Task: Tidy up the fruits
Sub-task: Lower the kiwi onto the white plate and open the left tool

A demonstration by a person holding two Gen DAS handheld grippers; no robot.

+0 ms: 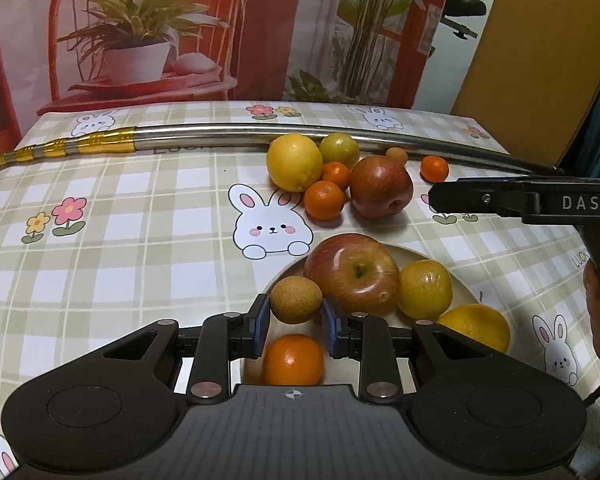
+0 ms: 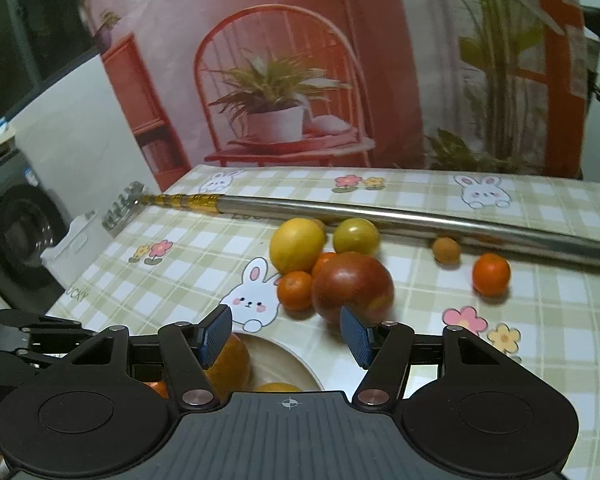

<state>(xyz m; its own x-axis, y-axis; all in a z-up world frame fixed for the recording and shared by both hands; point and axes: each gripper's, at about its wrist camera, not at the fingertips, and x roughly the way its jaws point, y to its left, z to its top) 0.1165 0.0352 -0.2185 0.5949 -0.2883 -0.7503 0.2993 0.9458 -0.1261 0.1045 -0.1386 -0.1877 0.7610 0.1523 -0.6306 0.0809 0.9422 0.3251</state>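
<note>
Between your left gripper's (image 1: 294,326) jaws sits a small brown fruit (image 1: 296,299), apparently pinched, right over the plate (image 1: 416,254). You've already got a red apple (image 1: 354,274), yellow citrus and a tangerine (image 1: 293,359) plated, so I'd call it halfway. Just ahead of your right gripper's (image 2: 286,334) parted, empty jaws waits the dark apple (image 2: 352,286) with lemon (image 2: 296,245) and tangerines, loose on the tabletop (image 2: 560,320).

- Plate (image 1: 414,254), cream: big red apple (image 1: 352,274), two yellow citrus, small brown russet fruit (image 1: 296,300), one orange mandarin (image 1: 293,359), packed close.
- Cloth beyond: lemon (image 1: 294,162), greenish citrus, dark red apple (image 1: 381,192), two mandarins clustered; one mandarin (image 1: 434,168) apart.
</note>
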